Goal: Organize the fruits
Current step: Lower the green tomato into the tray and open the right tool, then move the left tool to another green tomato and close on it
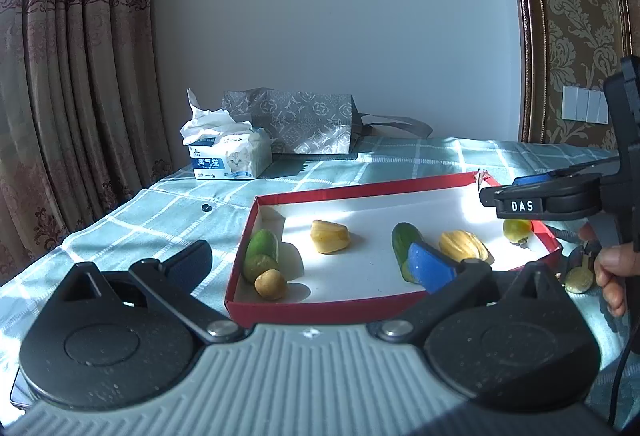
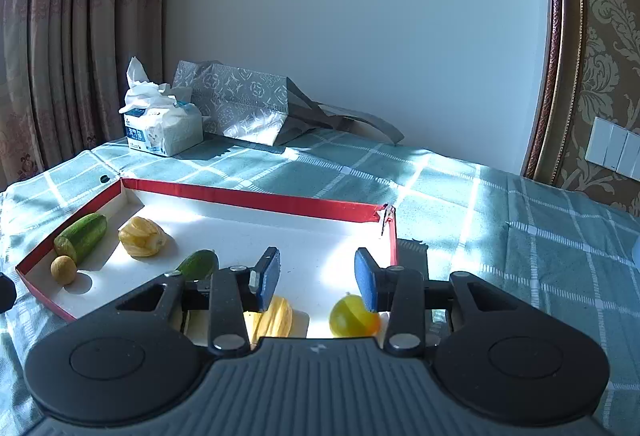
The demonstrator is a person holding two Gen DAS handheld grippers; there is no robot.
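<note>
A red tray [image 1: 304,306] with a white floor lies on the checked cloth. In it are a pale green cucumber [image 1: 262,254], a small brown fruit [image 1: 271,284], a yellow piece [image 1: 330,236], a dark cucumber [image 1: 405,244], a ridged yellow fruit [image 1: 464,246] and a yellow-green fruit [image 1: 516,230]. My left gripper [image 1: 312,264] is open at the tray's near edge, holding nothing. My right gripper [image 2: 317,276] hovers open over the tray's right end [image 2: 394,236]. The yellow-green fruit [image 2: 352,316] lies just below its right finger, untouched. Seen from the left wrist, the right gripper [image 1: 500,188] hangs over that fruit.
A tissue box [image 1: 230,156] and a patterned grey bag [image 1: 296,120] stand at the back by the wall. Curtains hang on the left. A hand [image 1: 608,268] holds the right gripper. A pale round item [image 1: 578,278] lies on the cloth just outside the tray's right corner.
</note>
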